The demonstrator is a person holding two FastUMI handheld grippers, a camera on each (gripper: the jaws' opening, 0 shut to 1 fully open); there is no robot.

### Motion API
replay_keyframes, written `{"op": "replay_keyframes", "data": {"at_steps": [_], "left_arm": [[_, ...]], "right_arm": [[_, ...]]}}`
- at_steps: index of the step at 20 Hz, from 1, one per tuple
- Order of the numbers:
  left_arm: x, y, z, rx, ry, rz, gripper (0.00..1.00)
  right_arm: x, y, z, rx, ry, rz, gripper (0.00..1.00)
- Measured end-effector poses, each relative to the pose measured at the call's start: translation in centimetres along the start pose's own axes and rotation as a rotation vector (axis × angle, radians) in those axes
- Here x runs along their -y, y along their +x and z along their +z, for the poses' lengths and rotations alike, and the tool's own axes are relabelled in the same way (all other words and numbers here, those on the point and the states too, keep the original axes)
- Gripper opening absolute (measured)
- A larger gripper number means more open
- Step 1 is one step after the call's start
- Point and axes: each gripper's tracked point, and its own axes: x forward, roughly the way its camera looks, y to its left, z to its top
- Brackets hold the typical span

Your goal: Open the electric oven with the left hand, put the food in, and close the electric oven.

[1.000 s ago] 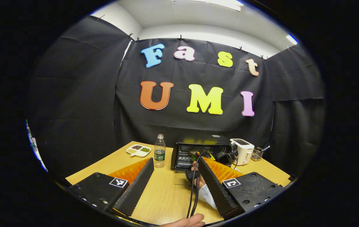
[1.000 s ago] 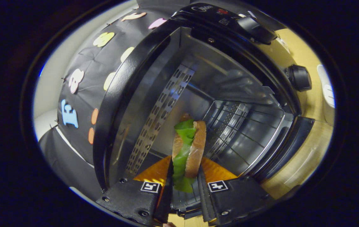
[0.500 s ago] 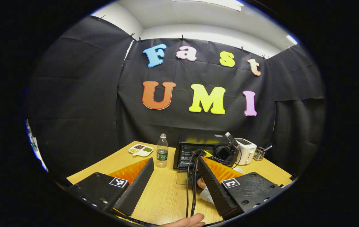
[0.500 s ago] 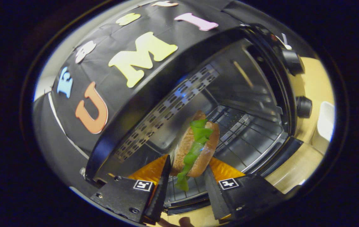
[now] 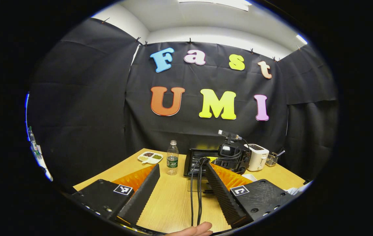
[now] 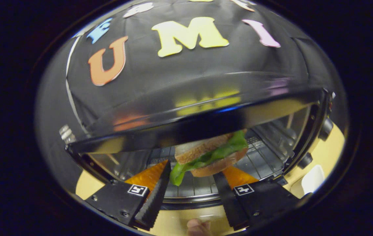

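Observation:
The black electric oven (image 5: 201,157) stands at the back of the table with its glass door folded down toward me. My left gripper (image 5: 182,165) hovers open above the table, well short of the oven and holding nothing. The right gripper (image 5: 231,156) shows in the left gripper view at the oven's mouth. In the right gripper view a sandwich (image 6: 211,154) with green lettuce lies flat on the wire rack (image 6: 265,157) inside the oven (image 6: 189,111). My right gripper (image 6: 193,168) is open, its fingers spread on either side of the sandwich's near end.
A water bottle (image 5: 172,158) and a white dish of seeds (image 5: 150,157) stand left of the oven. A white toaster (image 5: 257,157) and a small utensil rack (image 5: 271,159) stand to its right. Black cables (image 5: 194,193) hang over the wooden table (image 5: 170,203).
The right gripper rolled from tilted to level, drew back a little and spread its fingers. The sandwich went from upright between the fingers to flat on the rack. The left gripper barely moved.

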Motion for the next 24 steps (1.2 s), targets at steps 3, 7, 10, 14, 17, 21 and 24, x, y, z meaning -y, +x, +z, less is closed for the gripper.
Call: {"op": "replay_keyframes", "data": {"at_steps": [3,7,10,14,17,21,24], "left_arm": [[0.1,-0.2,0.0,0.003,0.002,0.000,0.93],[-0.5,-0.3,0.1,0.005,0.002,0.028,0.93],[-0.9,-0.2,-0.2,-0.009,-0.003,0.043,0.93],[-1.1,0.1,-0.4,-0.023,-0.012,0.053,0.93],[-0.6,0.5,-0.7,-0.034,-0.010,0.047,0.93],[0.4,1.6,-1.2,-0.060,0.006,0.031,0.93],[1.7,2.8,-1.7,-0.077,0.018,0.018,0.93]], "right_arm": [[-0.9,-1.0,-0.6,-0.083,-0.094,0.030,0.83],[-1.2,-2.5,-1.6,-0.177,-0.108,0.080,0.82],[-1.5,-4.2,-2.4,-0.231,-0.110,0.119,0.83],[-1.0,-7.6,-1.6,-0.220,-0.098,0.166,0.82],[-0.5,-10.9,-0.2,-0.175,-0.078,0.208,0.82],[2.0,-16.8,3.0,-0.043,-0.077,0.226,0.82],[4.9,-22.0,5.5,0.082,-0.086,0.227,0.82]]}}
